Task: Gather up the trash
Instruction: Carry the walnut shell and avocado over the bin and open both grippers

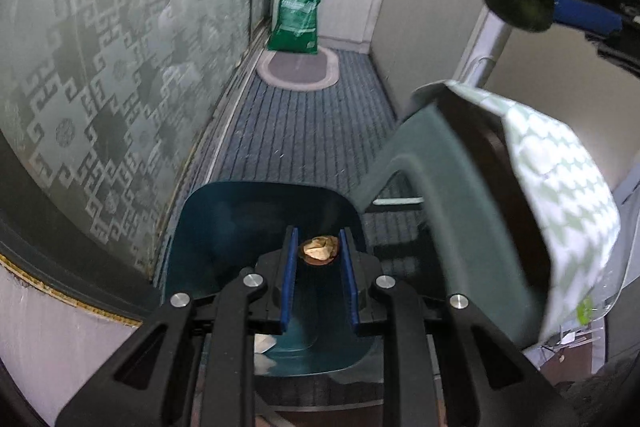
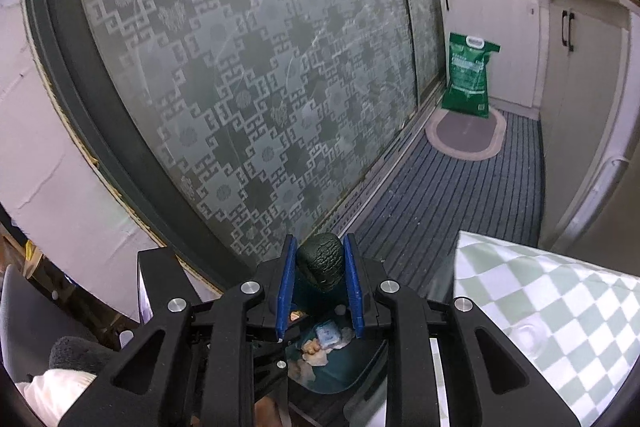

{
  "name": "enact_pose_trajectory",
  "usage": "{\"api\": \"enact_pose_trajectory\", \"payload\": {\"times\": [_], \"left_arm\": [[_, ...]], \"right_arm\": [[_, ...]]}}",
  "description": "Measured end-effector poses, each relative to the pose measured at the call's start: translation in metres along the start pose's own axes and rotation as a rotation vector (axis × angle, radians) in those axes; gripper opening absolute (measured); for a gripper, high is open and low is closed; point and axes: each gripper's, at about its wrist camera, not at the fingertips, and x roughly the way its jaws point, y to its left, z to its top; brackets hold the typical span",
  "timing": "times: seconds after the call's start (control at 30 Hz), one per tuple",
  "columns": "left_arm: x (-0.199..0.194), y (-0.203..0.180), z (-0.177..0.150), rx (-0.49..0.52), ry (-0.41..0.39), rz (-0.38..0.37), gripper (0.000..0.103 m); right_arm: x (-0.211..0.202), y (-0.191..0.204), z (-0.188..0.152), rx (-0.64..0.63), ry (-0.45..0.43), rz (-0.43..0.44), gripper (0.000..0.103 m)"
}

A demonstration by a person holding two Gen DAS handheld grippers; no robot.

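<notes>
Both claws tilt downward over the striped floor mat (image 1: 304, 131), beside the frosted sliding door (image 2: 248, 75). The left claw (image 1: 319, 251) is clamped on the teal dustpan (image 1: 248, 223), a brown scrap (image 1: 319, 249) showing between its pads. The right claw (image 2: 319, 259) is clamped on a dark green handle (image 2: 320, 261) above the dustpan's litter (image 2: 320, 347).

A frosted glass sliding door (image 2: 248, 75) with a geometric pattern ran along the left. The floor had a grey striped carpet (image 1: 296, 131), an oval mat (image 2: 466, 139) and white cabinets (image 2: 516, 39) behind.
</notes>
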Motion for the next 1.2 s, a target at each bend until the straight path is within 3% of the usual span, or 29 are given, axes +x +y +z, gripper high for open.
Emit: {"api": "enact_pose_trajectory", "payload": {"times": [0.2, 0.37, 0.63, 1.2], "left_arm": [[0.011, 0.022, -0.007, -0.013, 0.038, 0.027, 0.023], [0.008, 0.03, -0.009, -0.023, 0.031, 0.034, 0.029], [0.0, 0.042, -0.009, -0.036, 0.017, 0.031, 0.03], [-0.068, 0.056, 0.0, -0.054, -0.129, 0.011, 0.046]], "right_arm": [[0.032, 0.003, -0.006, 0.008, 0.067, -0.022, 0.023], [0.057, 0.0, -0.013, 0.023, 0.118, -0.046, 0.023], [0.09, 0.002, -0.024, 0.012, 0.186, -0.072, 0.023], [0.157, 0.017, -0.055, -0.042, 0.366, -0.112, 0.023]]}}
